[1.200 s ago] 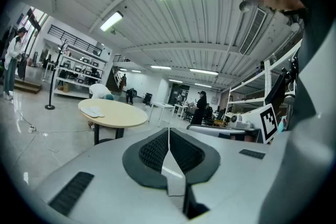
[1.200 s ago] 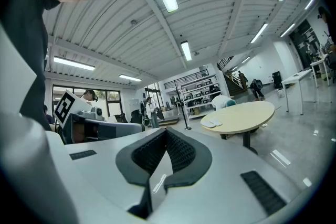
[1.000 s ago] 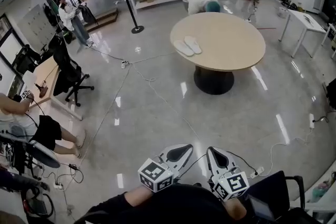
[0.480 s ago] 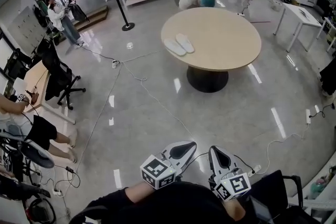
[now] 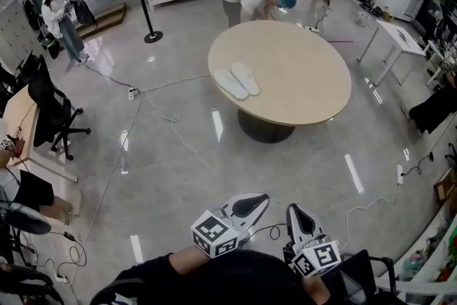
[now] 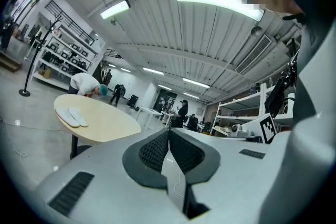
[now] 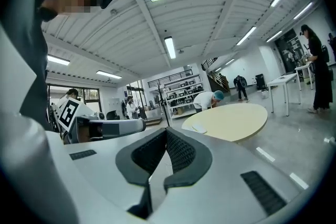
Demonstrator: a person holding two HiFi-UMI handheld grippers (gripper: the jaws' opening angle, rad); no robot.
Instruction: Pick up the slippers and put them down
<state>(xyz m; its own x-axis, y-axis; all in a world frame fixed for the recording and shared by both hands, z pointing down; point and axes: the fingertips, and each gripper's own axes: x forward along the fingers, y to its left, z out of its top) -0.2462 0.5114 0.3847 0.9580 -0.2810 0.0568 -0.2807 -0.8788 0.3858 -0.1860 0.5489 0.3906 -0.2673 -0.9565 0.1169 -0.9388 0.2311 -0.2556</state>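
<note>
The pair of flat white slippers (image 5: 238, 81) lies side by side near the left edge of the round pale-wood tabletop (image 5: 307, 75). They are well apart from the left gripper (image 5: 246, 205) and right gripper (image 5: 298, 219), both with jaws closed on nothing. The slippers look thin, light and floppy, so pinching each sole's edge near mid-length should limit sagging.
</note>
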